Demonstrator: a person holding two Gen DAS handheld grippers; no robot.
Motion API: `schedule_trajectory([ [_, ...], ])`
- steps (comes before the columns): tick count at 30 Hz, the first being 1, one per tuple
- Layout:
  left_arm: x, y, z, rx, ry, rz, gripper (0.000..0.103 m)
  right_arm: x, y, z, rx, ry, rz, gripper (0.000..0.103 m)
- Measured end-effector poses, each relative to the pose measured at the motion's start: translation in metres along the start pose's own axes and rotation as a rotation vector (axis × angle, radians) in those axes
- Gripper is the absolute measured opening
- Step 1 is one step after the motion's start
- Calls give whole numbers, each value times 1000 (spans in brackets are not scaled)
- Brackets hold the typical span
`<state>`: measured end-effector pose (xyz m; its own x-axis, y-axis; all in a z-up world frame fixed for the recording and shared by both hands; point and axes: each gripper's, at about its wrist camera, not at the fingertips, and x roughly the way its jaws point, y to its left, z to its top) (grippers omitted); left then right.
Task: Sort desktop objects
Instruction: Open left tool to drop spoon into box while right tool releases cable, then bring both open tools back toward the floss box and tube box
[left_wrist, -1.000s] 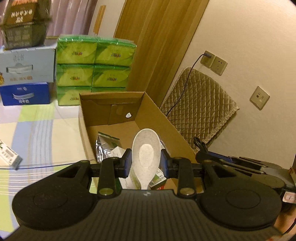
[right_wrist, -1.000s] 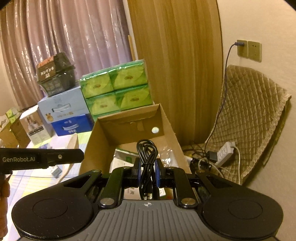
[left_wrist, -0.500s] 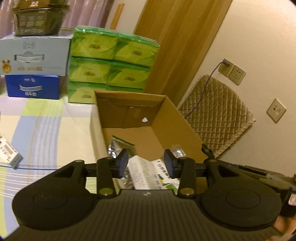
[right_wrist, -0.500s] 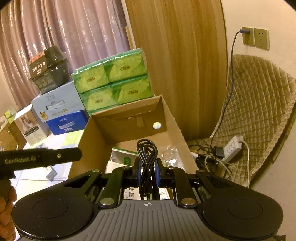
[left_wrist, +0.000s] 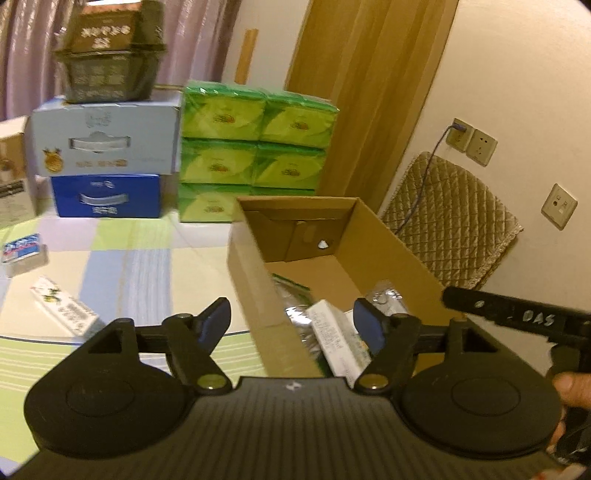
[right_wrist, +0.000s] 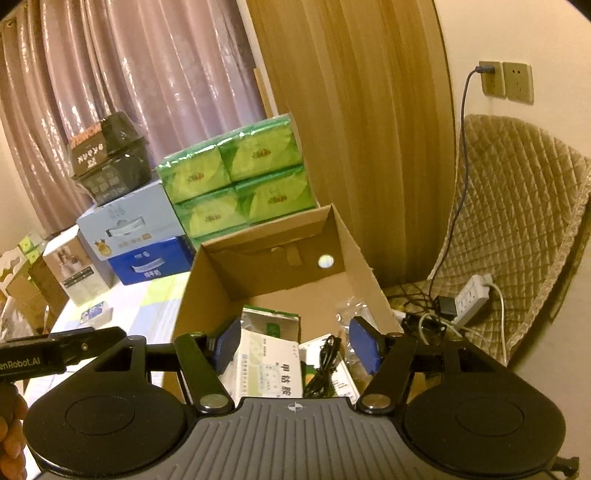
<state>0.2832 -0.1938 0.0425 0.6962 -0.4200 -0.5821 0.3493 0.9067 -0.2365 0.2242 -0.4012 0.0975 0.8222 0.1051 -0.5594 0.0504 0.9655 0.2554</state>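
Both the left gripper (left_wrist: 291, 321) and right gripper (right_wrist: 297, 343) are spread wide, empty, above the open brown cardboard box (right_wrist: 354, 251). A coiled black cable (right_wrist: 323, 365) lies on packets inside, at the right gripper's 6 o'clock.

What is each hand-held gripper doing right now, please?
Left hand-held gripper: open, holding nothing.
Right hand-held gripper: open, holding nothing; the coiled black cable lies below it in the brown cardboard box.
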Motion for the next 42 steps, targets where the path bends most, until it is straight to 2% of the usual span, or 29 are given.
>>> schedule_trajectory([
  [5, -30, 15, -8, 28, -14, 37, 82, -20, 21, 0, -17, -22, 27, 71],
  [7, -43, 24, -13, 32, -15, 64, 92, -27, 34, -2, -33, -32, 44, 77],
  [11, -67, 46, -27, 54, -13, 110, 102, -34, 63, -12, -67, -37, 90, 85],
  [15, -88, 72, -40, 96, 9, 180, 102, -31, 100, -26, -127, -16, 141, 94],
  [22, -122, 124, -56, 103, 50, 282, 102, -19, 155, -49, -193, 51, 193, 100],
  [26, -144, 142, -62, 100, 58, 314, 102, -22, 183, -55, -254, 66, 211, 101],
  [36, -182, 184, -65, 48, 61, 321, 102, -22, 242, -56, -368, 83, 243, 101],
  [42, -162, 215, -66, 86, 88, 307, 102, 8, 261, -73, -453, 106, 258, 101],
])
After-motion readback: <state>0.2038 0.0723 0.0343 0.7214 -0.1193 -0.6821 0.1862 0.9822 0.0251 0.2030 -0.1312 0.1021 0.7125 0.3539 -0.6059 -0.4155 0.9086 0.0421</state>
